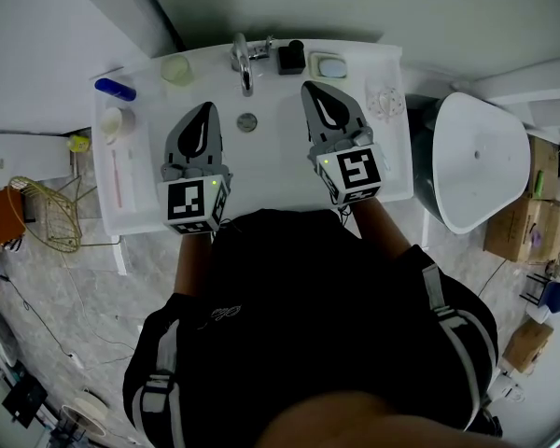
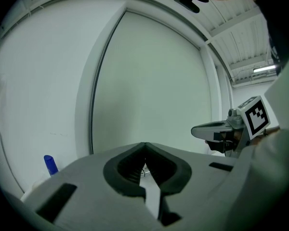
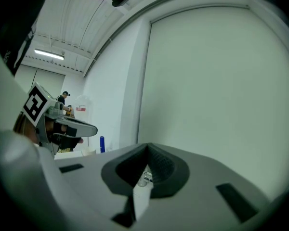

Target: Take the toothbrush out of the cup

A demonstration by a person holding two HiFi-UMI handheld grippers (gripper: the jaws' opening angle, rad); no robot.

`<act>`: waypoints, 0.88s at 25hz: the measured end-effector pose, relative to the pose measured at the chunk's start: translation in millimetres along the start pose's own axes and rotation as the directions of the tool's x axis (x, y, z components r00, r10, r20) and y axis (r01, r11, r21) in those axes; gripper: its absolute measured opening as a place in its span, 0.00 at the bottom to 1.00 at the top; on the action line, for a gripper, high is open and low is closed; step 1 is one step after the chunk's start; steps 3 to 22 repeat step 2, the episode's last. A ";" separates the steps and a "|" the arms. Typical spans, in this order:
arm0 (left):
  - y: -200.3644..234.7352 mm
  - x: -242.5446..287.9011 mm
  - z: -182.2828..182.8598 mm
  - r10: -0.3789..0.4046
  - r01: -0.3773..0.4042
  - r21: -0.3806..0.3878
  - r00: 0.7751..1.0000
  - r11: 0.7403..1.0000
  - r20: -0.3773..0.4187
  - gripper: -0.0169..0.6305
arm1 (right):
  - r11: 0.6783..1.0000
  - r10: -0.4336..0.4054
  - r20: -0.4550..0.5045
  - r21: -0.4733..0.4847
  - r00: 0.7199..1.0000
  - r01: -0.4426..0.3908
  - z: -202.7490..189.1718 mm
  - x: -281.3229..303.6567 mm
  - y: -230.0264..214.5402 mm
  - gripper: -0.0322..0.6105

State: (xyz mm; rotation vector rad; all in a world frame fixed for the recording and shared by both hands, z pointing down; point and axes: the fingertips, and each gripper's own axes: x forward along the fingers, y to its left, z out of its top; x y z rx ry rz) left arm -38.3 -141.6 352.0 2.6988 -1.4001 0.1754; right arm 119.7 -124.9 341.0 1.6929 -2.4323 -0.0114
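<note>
A small cream cup (image 1: pixel 113 120) stands on the left side of the white washbasin counter (image 1: pixel 140 203). Just in front of it a thin pink toothbrush (image 1: pixel 116 177) lies flat on the counter, outside the cup. My left gripper (image 1: pixel 206 107) is over the basin left of the drain, jaws shut and empty. My right gripper (image 1: pixel 309 87) is over the basin right of the faucet, also shut with nothing held. In the left gripper view the closed jaw tips (image 2: pixel 144 146) point at the wall. The right gripper view shows its closed jaw tips (image 3: pixel 147 146) likewise.
The faucet (image 1: pixel 245 64) and drain (image 1: pixel 247 121) sit between the grippers. A blue bottle (image 1: pixel 115 89), a yellowish cup (image 1: pixel 176 68), a black item (image 1: pixel 291 58), a soap dish (image 1: pixel 331 65) and a clear glass piece (image 1: pixel 385 102) line the counter's back and right. A white toilet (image 1: pixel 481 161) stands to the right.
</note>
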 end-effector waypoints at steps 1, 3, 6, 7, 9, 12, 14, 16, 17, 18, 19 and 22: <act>-0.2 0.1 -0.6 0.000 0.000 -0.001 1.000 1.000 0.000 0.03 | 1.000 -0.001 -0.004 0.000 1.000 0.001 -1.3 -0.3 -0.5 0.06; -0.4 0.2 -1.2 0.000 0.000 -0.002 1.000 1.000 -0.001 0.03 | 1.000 -0.002 -0.007 -0.001 1.000 0.002 -2.5 -0.8 -0.9 0.06; -0.4 0.2 -1.2 0.000 0.000 -0.002 1.000 1.000 -0.001 0.03 | 1.000 -0.002 -0.007 -0.001 1.000 0.002 -2.5 -0.8 -0.9 0.06; -0.4 0.2 -1.2 0.000 0.000 -0.002 1.000 1.000 -0.001 0.03 | 1.000 -0.002 -0.007 -0.001 1.000 0.002 -2.5 -0.8 -0.9 0.06; -0.4 0.2 -1.2 0.000 0.000 -0.002 1.000 1.000 -0.001 0.03 | 1.000 -0.002 -0.007 -0.001 1.000 0.002 -2.5 -0.8 -0.9 0.06; -0.4 0.2 -1.2 0.000 0.000 -0.002 1.000 1.000 -0.001 0.03 | 1.000 -0.002 -0.007 -0.001 1.000 0.002 -2.5 -0.8 -0.9 0.06; -0.4 0.2 -1.2 0.000 0.000 -0.002 1.000 1.000 -0.001 0.03 | 1.000 -0.002 -0.007 -0.001 1.000 0.002 -2.5 -0.8 -0.9 0.06; -0.4 0.2 -1.2 0.000 0.000 -0.002 1.000 1.000 -0.001 0.03 | 1.000 -0.002 -0.007 -0.001 1.000 0.002 -2.5 -0.8 -0.9 0.06; -0.4 0.2 -1.2 0.000 0.000 -0.002 1.000 1.000 -0.001 0.03 | 1.000 -0.002 -0.007 -0.001 1.000 0.002 -2.5 -0.8 -0.9 0.06; -0.4 0.2 -1.2 0.000 0.000 -0.002 1.000 1.000 -0.001 0.03 | 1.000 -0.002 -0.007 -0.001 1.000 0.002 -2.5 -0.8 -0.9 0.06; -0.4 0.2 -1.2 0.000 0.000 -0.002 1.000 1.000 -0.001 0.03 | 1.000 -0.002 -0.007 -0.001 1.000 0.002 -2.5 -0.8 -0.9 0.06; -0.4 0.2 -1.2 0.000 0.000 -0.002 1.000 1.000 -0.001 0.03 | 1.000 -0.002 -0.007 -0.001 1.000 0.002 -2.5 -0.8 -0.9 0.06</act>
